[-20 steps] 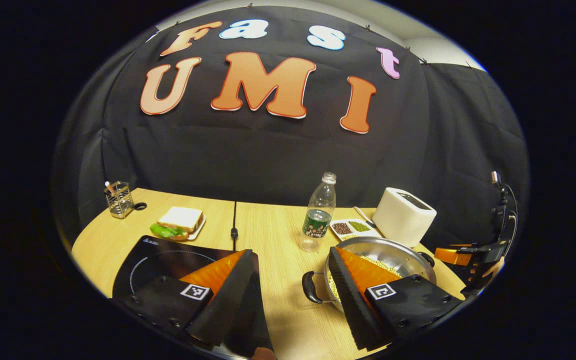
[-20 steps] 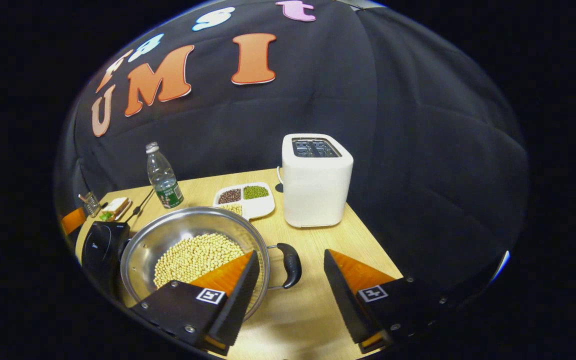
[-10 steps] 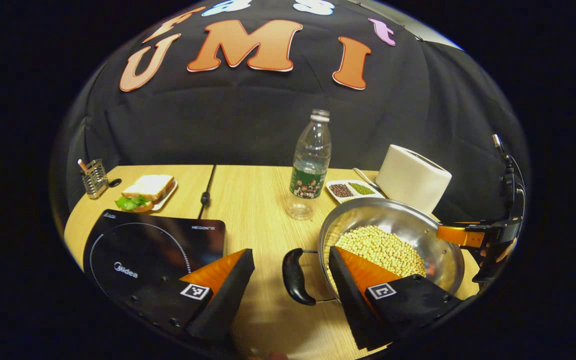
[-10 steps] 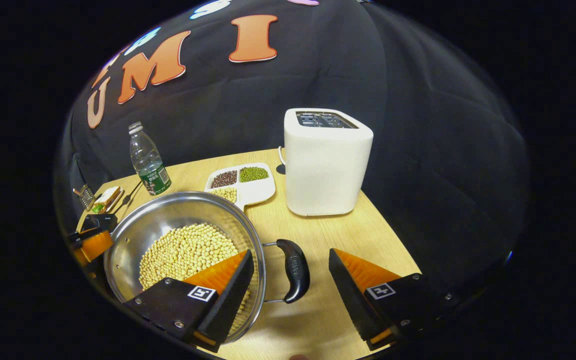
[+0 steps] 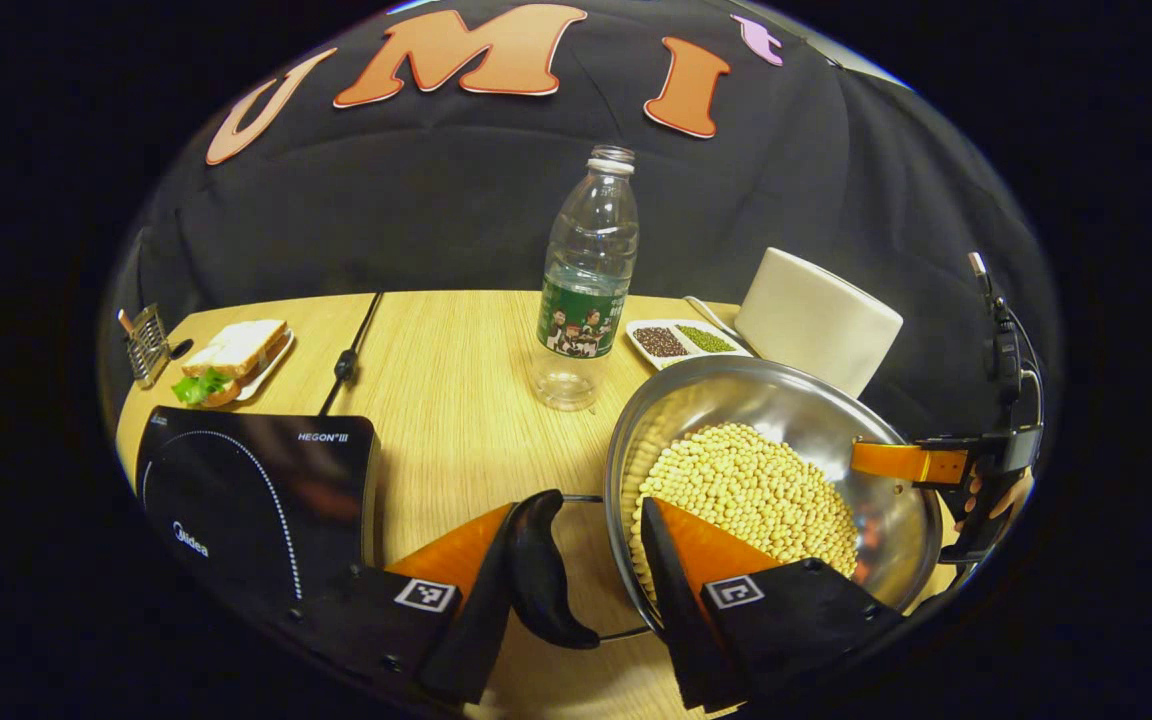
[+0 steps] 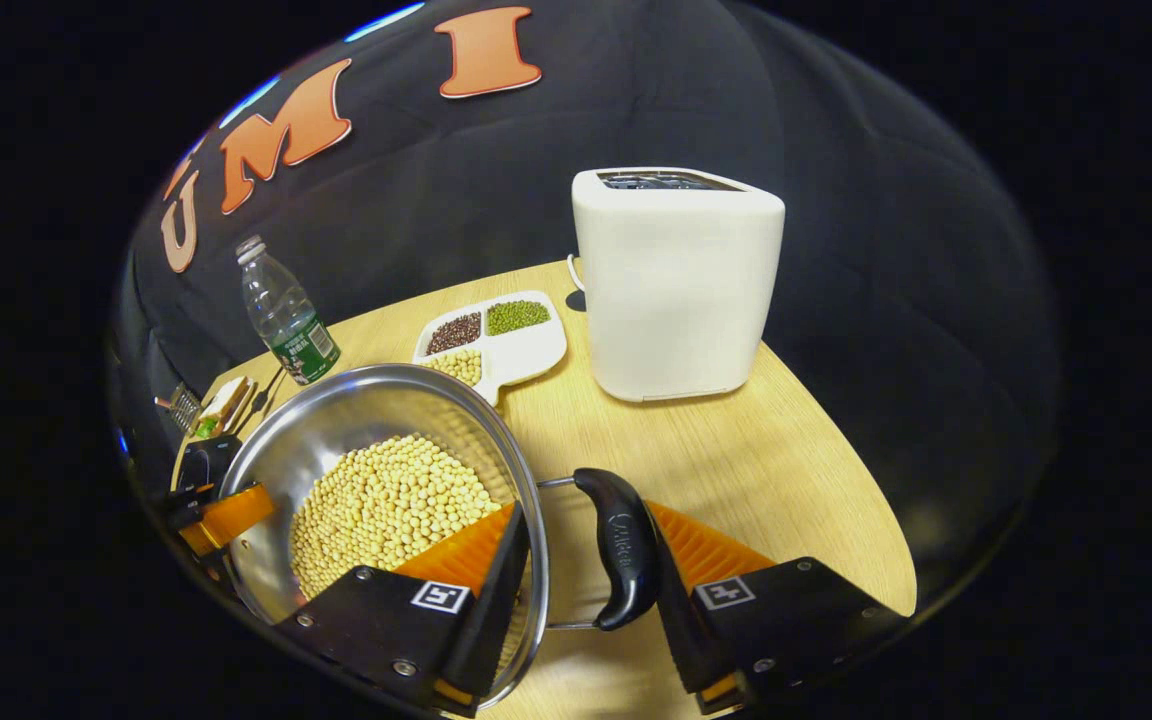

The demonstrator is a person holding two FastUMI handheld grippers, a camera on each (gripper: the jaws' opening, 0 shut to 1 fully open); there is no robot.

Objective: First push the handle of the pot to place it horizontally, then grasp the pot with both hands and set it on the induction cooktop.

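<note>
In the left gripper view, the left claw (image 5: 576, 590) stands open astride the near black curved handle (image 5: 539, 585) of the round stainless-steel pot (image 5: 771, 470) heaped with pale soybeans, which rests on the light wooden tabletop (image 5: 456, 370) just right of the black glass induction cooktop (image 5: 256, 490). In the right gripper view, the right claw (image 6: 586, 575) is likewise open around the pot's opposite black handle (image 6: 621, 545). Loaded, the pot should be heavy, rigid, slick-walled and spill-prone, so grip both handles and lift level; the booth is dark-draped.
</note>
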